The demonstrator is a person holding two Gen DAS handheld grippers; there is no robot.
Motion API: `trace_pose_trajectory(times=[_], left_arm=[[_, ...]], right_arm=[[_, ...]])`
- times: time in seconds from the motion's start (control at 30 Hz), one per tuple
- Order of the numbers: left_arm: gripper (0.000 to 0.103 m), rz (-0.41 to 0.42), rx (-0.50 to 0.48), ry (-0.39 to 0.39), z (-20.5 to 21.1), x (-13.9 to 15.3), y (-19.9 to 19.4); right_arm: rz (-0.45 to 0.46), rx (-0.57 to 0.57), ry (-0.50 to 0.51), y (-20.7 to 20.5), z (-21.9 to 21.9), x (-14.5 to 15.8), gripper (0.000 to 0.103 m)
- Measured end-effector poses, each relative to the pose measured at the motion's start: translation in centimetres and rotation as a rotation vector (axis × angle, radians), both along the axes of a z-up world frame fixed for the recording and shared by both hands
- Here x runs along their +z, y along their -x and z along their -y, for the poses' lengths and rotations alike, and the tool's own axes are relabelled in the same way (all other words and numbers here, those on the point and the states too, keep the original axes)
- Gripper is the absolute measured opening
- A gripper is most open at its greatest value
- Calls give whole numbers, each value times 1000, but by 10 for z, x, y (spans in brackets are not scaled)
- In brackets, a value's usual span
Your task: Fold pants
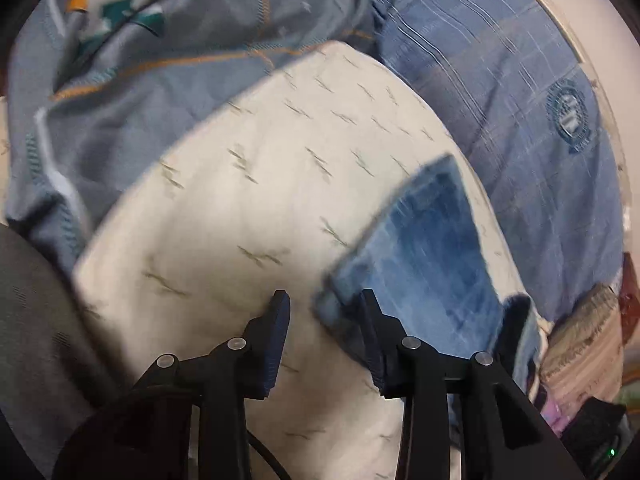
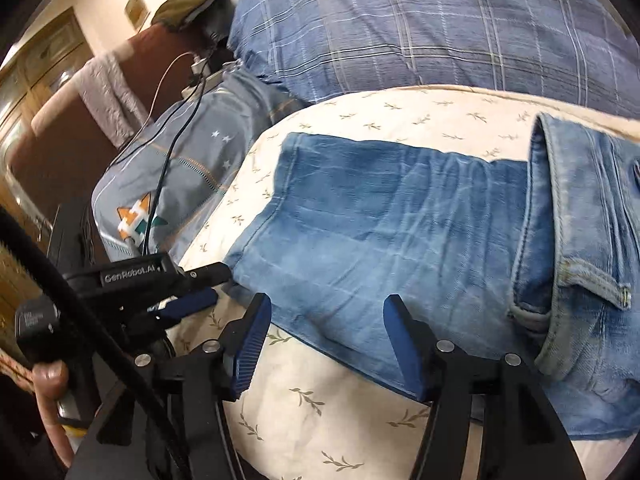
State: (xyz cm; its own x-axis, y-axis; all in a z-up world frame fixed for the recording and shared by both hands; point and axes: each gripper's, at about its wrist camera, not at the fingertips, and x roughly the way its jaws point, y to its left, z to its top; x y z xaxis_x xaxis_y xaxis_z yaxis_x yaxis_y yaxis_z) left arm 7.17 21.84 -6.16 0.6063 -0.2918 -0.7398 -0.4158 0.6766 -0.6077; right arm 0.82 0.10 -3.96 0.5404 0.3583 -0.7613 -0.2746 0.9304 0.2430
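Blue jeans (image 2: 384, 224) lie on a cream leaf-print sheet (image 2: 320, 408), legs stretched to the left, waistband part (image 2: 580, 248) folded over at the right. My right gripper (image 2: 326, 308) is open, its jaws over the near edge of the jeans. My left gripper (image 1: 324, 300) is open and empty, just left of the leg hem (image 1: 420, 248); it also shows in the right wrist view (image 2: 200, 288) beside the hem corner.
A blue plaid pillow (image 2: 420, 28) lies behind the jeans. A grey-blue cover with an orange and teal emblem (image 1: 120, 20) lies to the far left, with a black cable (image 2: 168, 160) across it. A brown headboard (image 2: 80, 140) stands behind.
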Motion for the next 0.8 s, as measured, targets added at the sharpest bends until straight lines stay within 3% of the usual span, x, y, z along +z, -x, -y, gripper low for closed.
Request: trace_pose_trajectory(times=[0.2,0.37,0.47,0.53,0.73,0.8], left_arm=[[43,18,-19,70,2,-6,-5],[43,34,-5,65,2,-11,-11],[32,36,19,79,-2,-13,-8],[31,32,29,119,-6,-18,-6],[37,10,-1,189,-5,-25,-4],[37,10,-6,151,-1,-22,-4]], right_arm=[[-14,-16,-33,-1,10,-1,61],[-25,-27,-43,-5,13,-5,61],[-25,-34,-56,-5,16,-3,61],[-28,-40,-61,-6,16,-3,61],[-39,-33,-55,-7,13,-6,61],[-41,-31,-55,-7,13,-6,61]])
